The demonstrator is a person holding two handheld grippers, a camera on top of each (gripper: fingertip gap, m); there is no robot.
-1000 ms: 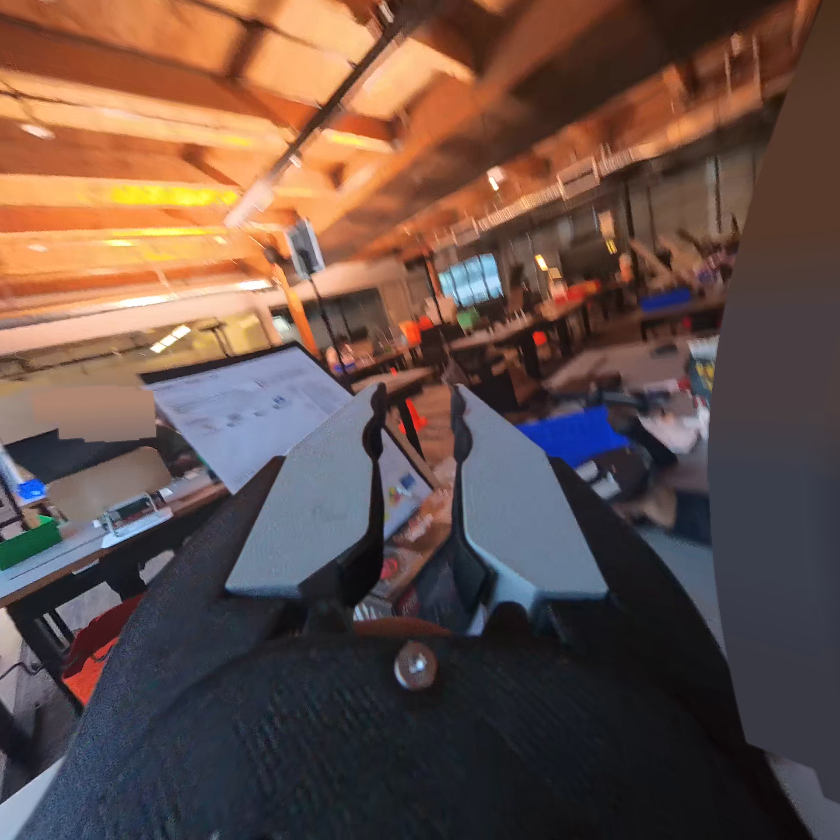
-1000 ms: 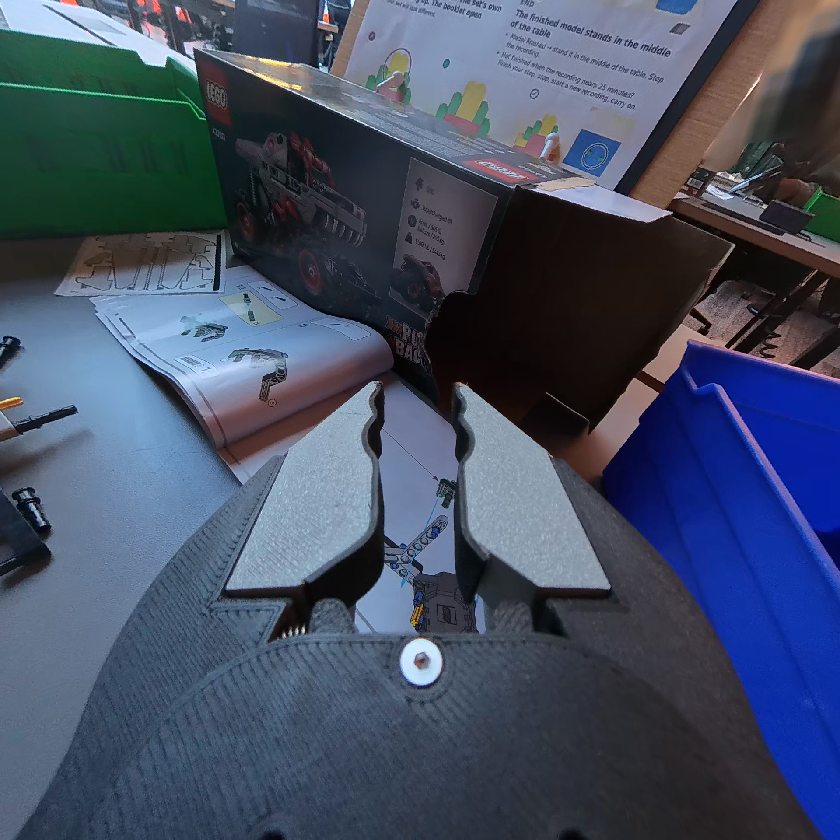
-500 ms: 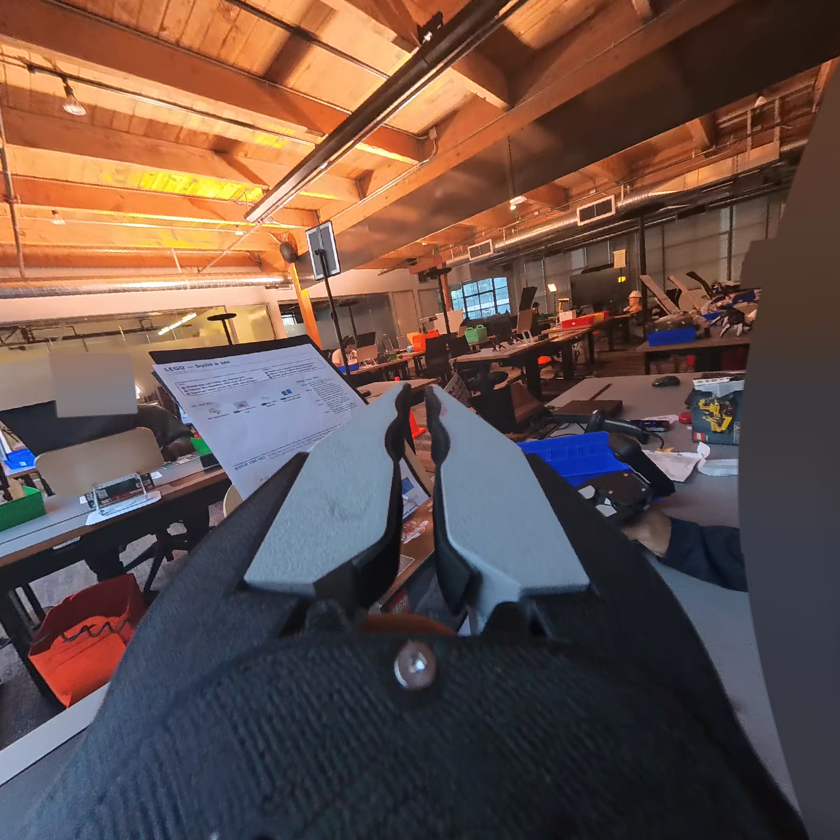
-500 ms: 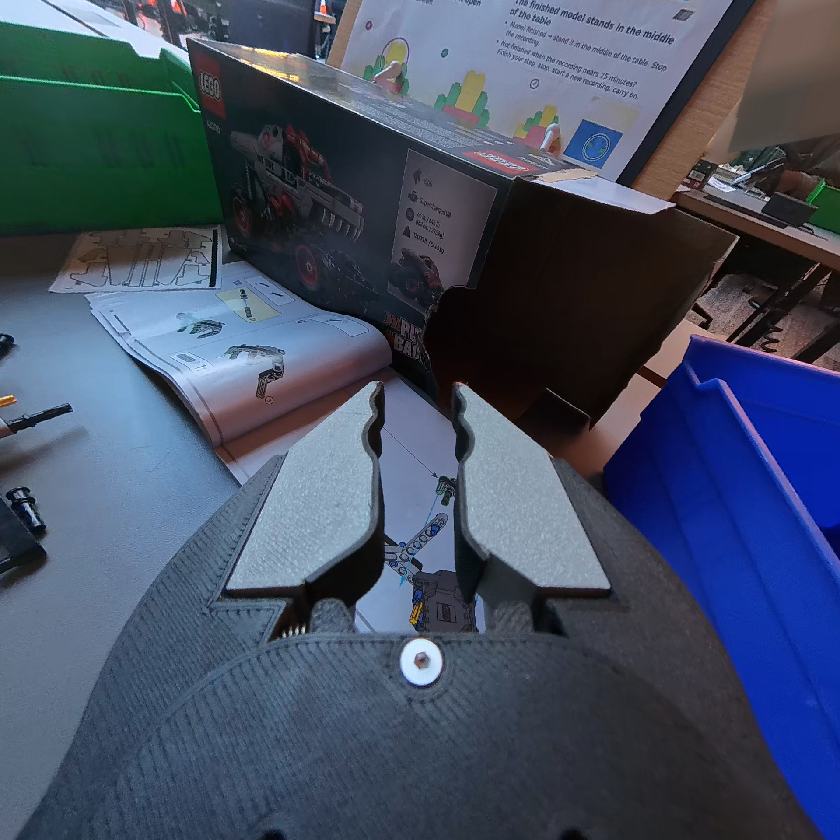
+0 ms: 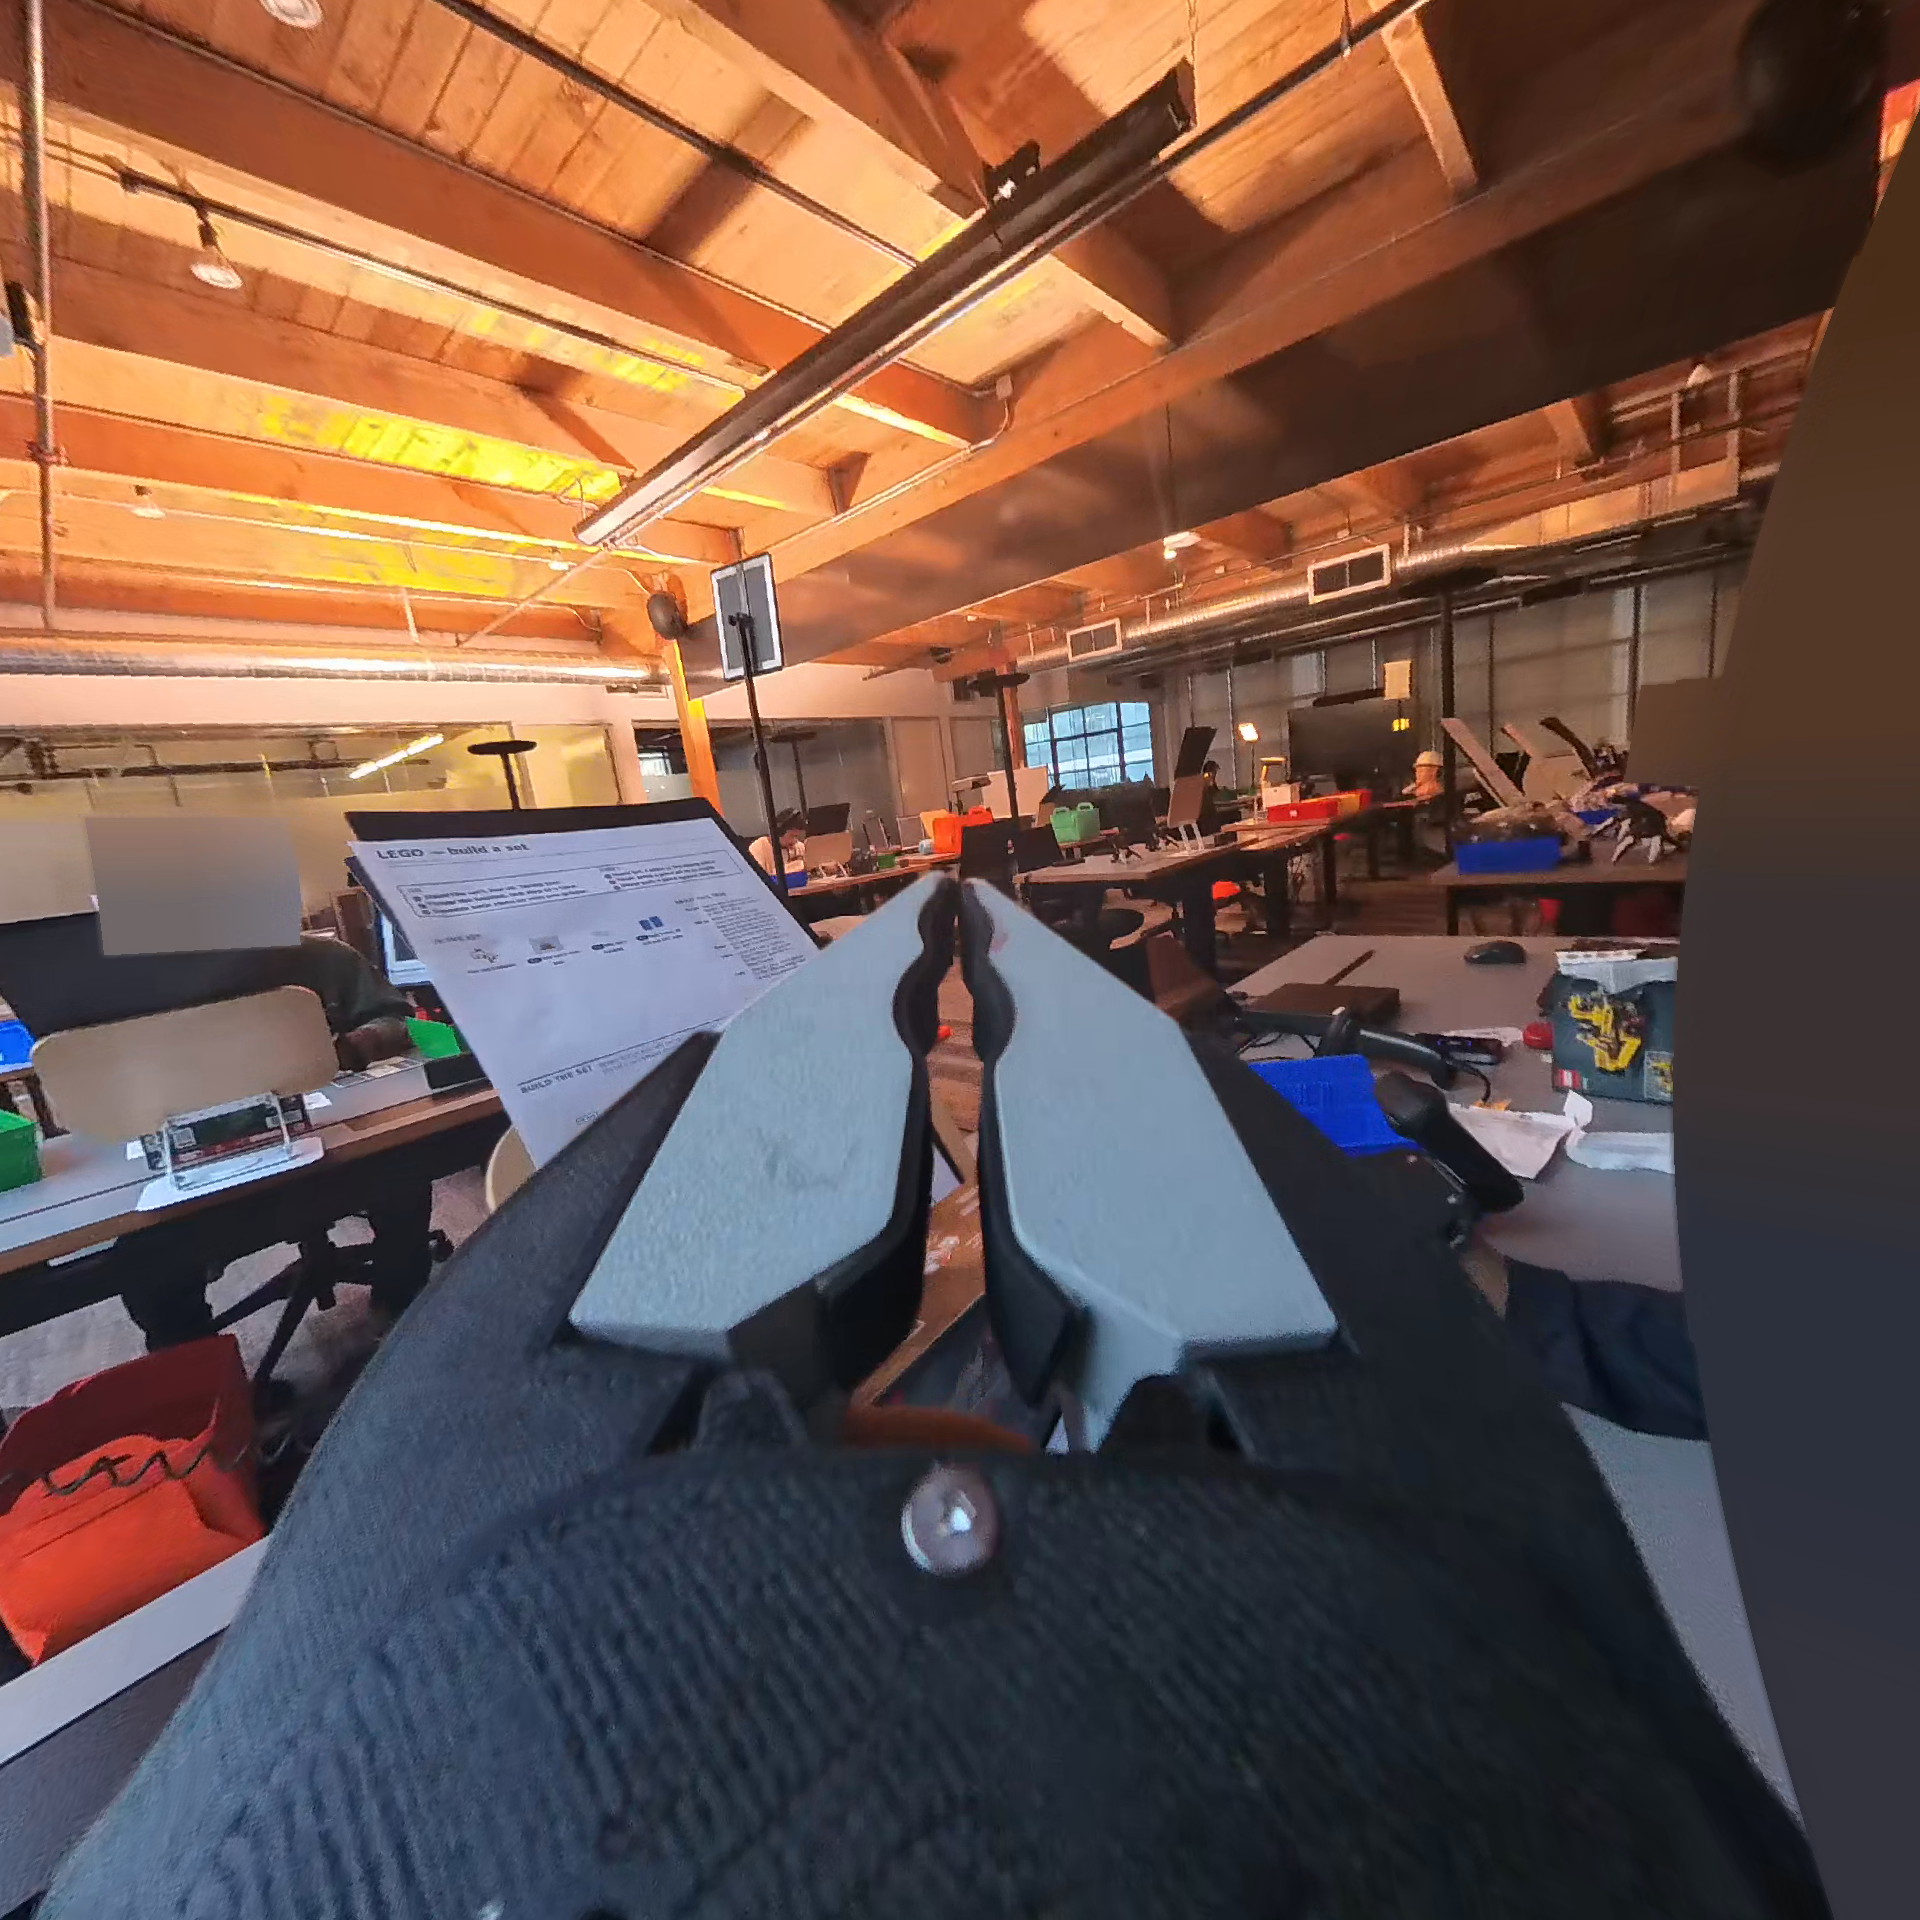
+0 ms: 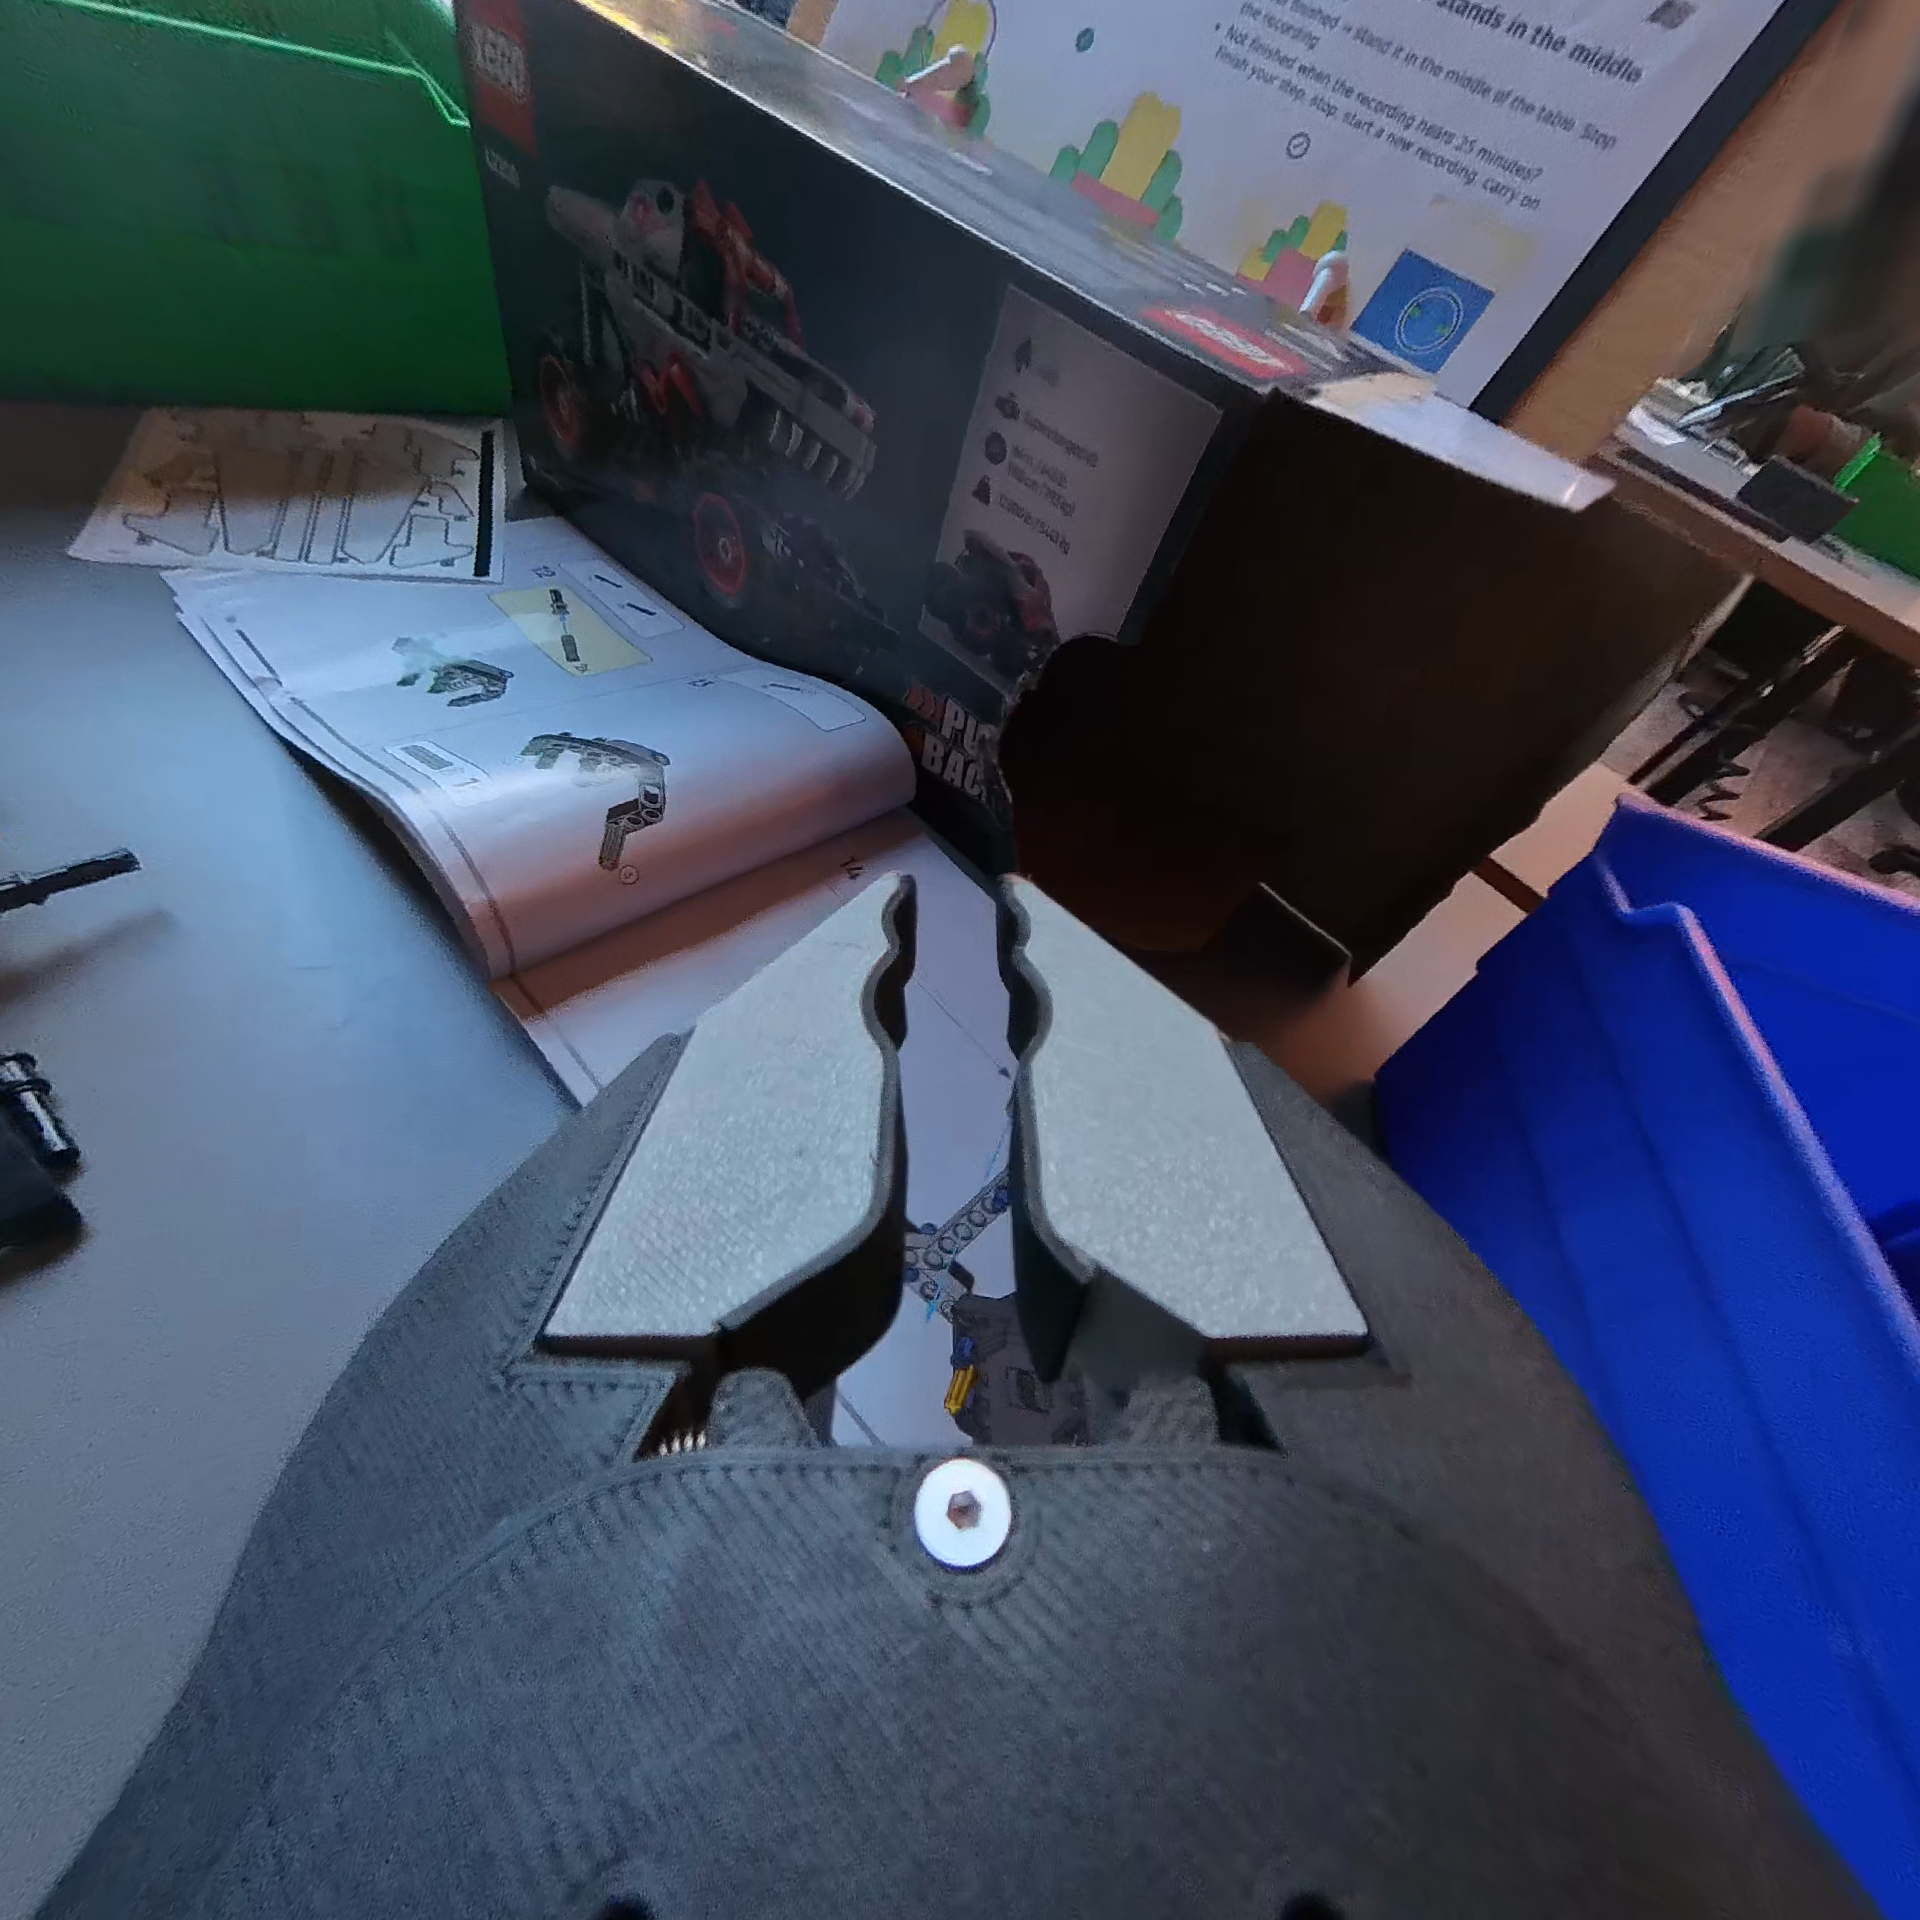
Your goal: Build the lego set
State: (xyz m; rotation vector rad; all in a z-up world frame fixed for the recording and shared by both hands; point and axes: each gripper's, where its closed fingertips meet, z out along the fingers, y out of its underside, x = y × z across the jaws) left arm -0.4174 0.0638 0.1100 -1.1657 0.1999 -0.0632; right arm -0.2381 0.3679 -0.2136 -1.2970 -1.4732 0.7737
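On the grey table [image 6: 260,1039], right tool [image 6: 954,894] hovers parted; left tool [image 5: 958,888] raised, closed.

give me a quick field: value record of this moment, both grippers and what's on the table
left gripper: shut, holds nothing, raised and aimed across the room
right gripper: open, empty, low over the open instruction booklet
set box: black, standing behind the booklet, end flap open
sticker sheet: flat, left of the box
blue bin: right of the right gripper
green bin: behind, left of the box
loose dark pins: on the grey table, far left
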